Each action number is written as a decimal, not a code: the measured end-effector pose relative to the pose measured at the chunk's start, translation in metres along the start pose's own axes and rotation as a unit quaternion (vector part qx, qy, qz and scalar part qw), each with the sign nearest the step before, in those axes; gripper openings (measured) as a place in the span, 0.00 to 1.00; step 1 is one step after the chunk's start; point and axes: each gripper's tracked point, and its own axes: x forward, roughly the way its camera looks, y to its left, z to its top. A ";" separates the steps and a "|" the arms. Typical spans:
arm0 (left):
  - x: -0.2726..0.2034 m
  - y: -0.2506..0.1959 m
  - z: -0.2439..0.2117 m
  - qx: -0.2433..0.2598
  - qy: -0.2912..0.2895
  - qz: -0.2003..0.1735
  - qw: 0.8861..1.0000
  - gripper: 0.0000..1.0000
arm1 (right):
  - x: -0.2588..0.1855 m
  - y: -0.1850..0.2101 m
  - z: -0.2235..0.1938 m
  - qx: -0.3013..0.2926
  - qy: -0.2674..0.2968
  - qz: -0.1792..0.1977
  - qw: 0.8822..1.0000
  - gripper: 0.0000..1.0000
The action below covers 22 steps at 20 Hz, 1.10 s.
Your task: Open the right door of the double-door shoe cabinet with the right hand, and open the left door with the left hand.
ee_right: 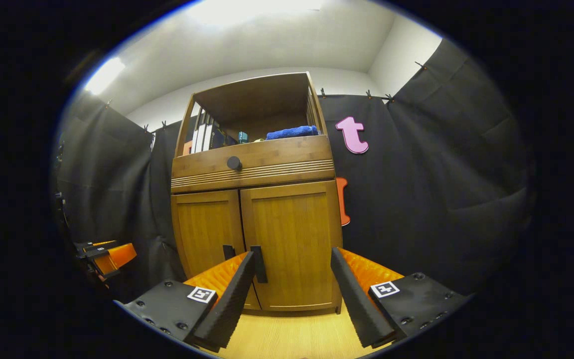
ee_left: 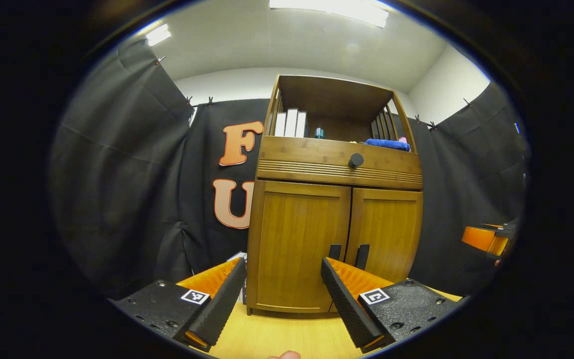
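We see the cabinet (ee_left: 337,199) standing on the counter (ee_left: 287,334), right door (ee_right: 292,244) and left door (ee_left: 297,244) both shut. Both handles (ee_right: 258,264) untouched. Left claw (ee_left: 282,299) and right claw (ee_right: 292,299) gape empty, short of it. Nothing done yet.

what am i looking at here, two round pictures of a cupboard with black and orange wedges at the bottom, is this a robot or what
No robot: a person holds a pair of tongs in each hand, and each pair carries its own wide-angle camera. The wedges at the bottom are that pair's two fingers.

One picture rides on the left tongs, the other on the right tongs. Both are open and hold nothing.

Ahead stands a wooden shoe cabinet on a light wood floor. Its left door and right door are both closed, each with a dark handle near the middle seam. Above them is a drawer with a round knob, then an open shelf with books and a blue towel.
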 end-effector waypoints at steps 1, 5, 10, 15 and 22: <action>0.000 -0.001 -0.002 0.001 0.000 -0.001 1.000 0.95 | 0.007 0.004 0.000 -0.001 0.001 0.007 1.000 1.00; -0.001 0.002 -0.006 -0.001 -0.002 -0.001 1.000 0.92 | 0.049 0.022 0.005 -0.011 -0.014 0.022 1.000 0.89; -0.004 0.014 -0.015 -0.003 0.004 0.009 1.000 0.95 | 0.118 0.058 -0.019 -0.022 -0.005 0.047 0.999 0.97; -0.005 0.027 -0.017 0.003 0.004 0.029 1.000 0.95 | 0.199 0.084 -0.063 -0.034 0.018 0.049 0.998 0.97; -0.006 0.031 -0.022 0.010 0.009 0.036 0.999 0.95 | 0.262 0.084 -0.126 -0.023 0.062 0.021 0.998 0.99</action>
